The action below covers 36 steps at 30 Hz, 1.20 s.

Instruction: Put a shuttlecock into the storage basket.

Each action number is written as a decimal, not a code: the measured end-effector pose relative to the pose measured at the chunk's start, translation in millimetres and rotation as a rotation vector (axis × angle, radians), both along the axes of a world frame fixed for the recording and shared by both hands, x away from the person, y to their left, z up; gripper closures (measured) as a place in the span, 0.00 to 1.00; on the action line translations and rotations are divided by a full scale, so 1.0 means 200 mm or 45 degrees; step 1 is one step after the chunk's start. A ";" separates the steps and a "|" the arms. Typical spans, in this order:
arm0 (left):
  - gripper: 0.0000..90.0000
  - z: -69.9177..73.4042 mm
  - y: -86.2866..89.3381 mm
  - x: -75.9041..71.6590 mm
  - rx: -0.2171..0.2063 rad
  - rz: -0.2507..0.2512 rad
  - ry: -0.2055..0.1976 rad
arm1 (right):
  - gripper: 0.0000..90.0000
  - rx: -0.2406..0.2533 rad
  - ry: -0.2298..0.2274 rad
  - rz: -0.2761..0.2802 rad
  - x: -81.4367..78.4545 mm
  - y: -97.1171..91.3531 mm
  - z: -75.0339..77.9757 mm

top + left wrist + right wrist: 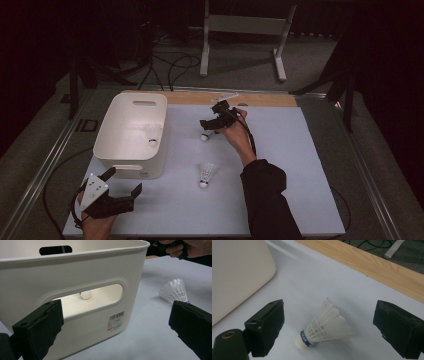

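Observation:
A white plastic bin [131,107] stands at the table's left, and one white shuttlecock [152,141] lies inside it. Through the bin's handle slot [100,298] I see that shuttlecock's cork [85,295]. A second shuttlecock [206,174] rests mid-table, to the right of the bin [75,272] in the left gripper view as the feathered shuttlecock [175,289]. A third shuttlecock [204,136] lies on its side, its skirt [325,326] between the jaws of my open right gripper [330,316], which hovers over it [210,124]. My left gripper [125,181] stands open and empty before the bin's near wall [115,327].
A wooden strip [372,265] borders the far edge of the pale blue table [290,150]. The bin's rounded corner [239,272] sits left of the right gripper. Beyond the table are a metal stand [240,25] and floor cables [170,65].

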<state>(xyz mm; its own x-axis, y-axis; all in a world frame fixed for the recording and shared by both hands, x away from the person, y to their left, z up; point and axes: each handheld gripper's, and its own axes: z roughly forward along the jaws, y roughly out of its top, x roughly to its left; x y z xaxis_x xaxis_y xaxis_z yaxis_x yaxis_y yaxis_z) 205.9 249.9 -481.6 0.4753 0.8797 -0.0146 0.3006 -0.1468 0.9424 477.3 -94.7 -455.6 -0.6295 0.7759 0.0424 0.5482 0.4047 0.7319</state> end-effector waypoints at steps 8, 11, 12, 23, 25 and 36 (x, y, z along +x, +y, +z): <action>0.00 0.00 0.00 0.00 -0.003 0.002 0.000 | 0.11 -0.014 0.023 0.001 0.02 -0.02 -0.04; 0.00 0.00 0.00 0.00 -0.005 0.002 -0.001 | 0.11 -0.018 0.029 0.000 0.03 -0.02 -0.05; 0.00 0.00 0.00 0.00 -0.003 0.001 0.000 | 0.12 -0.021 0.029 0.000 0.03 -0.02 -0.06; 0.00 0.00 0.00 0.00 -0.013 0.001 0.000 | 0.13 -0.038 0.050 0.002 0.06 -0.01 -0.10; 0.00 0.00 0.00 0.00 -0.013 0.002 0.000 | 0.13 -0.039 0.059 0.000 0.06 -0.01 -0.11; 0.00 0.00 0.01 0.00 -0.017 0.005 0.000 | 0.15 -0.042 0.072 0.003 0.07 0.02 -0.14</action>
